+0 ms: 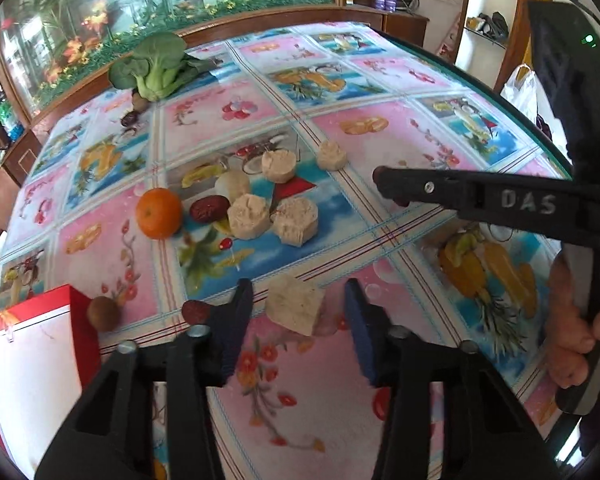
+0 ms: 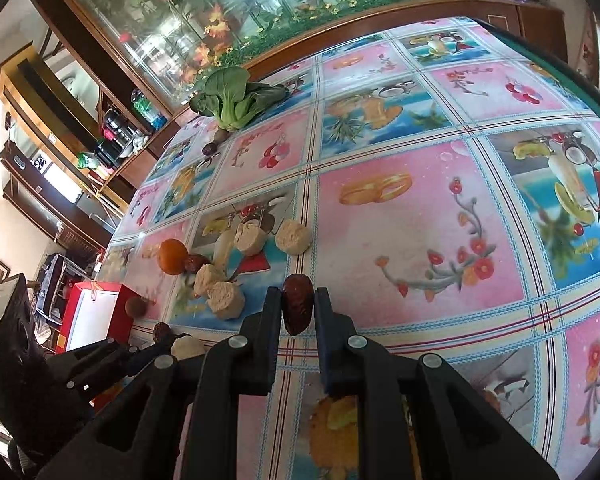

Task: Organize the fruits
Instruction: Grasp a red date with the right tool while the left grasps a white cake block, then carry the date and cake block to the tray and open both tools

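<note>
- Between the pads of the right gripper (image 2: 297,306) sits a dark red date (image 2: 297,304), and the jaws are closed on both its sides. The date stands upright and looks lifted a little above the tablecloth (image 2: 420,240), probably so that it can be carried away from the other food.
- Around a pale cake piece (image 1: 293,308) stands the left gripper (image 1: 300,308), but a gap shows on each side of the piece, so the pads do not press it yet. I judge that this gripper is only lined up to take the piece.
- Beside the left finger of that gripper lies a second date (image 1: 193,311), and a small brown kiwi (image 1: 103,312) rests just next to a red box (image 1: 39,320) at the table edge. The box is perhaps the place where the fruits should go, but I cannot be sure.
- Farther on the cloth, an orange (image 1: 158,213) and another date (image 1: 209,209) lie against a group of pale cakes (image 1: 271,208), so fruits and cakes are not yet sorted apart.
- At the far side, a green bok choy (image 1: 157,66) lies well apart from this group.
</note>
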The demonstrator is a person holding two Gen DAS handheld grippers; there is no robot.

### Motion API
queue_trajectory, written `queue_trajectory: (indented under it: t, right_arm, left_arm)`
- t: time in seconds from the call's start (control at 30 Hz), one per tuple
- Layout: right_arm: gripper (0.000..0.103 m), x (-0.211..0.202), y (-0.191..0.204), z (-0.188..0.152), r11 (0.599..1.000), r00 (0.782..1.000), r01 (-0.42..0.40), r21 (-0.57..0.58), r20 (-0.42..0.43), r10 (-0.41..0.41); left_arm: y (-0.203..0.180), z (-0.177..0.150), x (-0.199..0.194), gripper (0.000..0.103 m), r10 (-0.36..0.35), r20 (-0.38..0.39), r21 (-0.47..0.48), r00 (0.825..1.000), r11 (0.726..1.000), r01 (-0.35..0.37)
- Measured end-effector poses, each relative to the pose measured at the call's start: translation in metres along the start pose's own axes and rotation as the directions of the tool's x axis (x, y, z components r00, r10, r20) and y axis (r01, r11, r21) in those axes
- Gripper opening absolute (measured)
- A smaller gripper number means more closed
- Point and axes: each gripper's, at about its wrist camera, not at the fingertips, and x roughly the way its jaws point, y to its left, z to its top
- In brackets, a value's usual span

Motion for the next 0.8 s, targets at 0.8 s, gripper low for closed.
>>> queue_trajectory:
  t: [0.8]
  right_arm:
    - [0.014,-0.016,0.090,-0.037,0.963,0.985,-0.109,-0.246,0.102,0.138]
  left_arm:
    - [0.059,-0.071,-0.119,0.031,0.324,0.200,-0.292,0.925,0.921,-0.259]
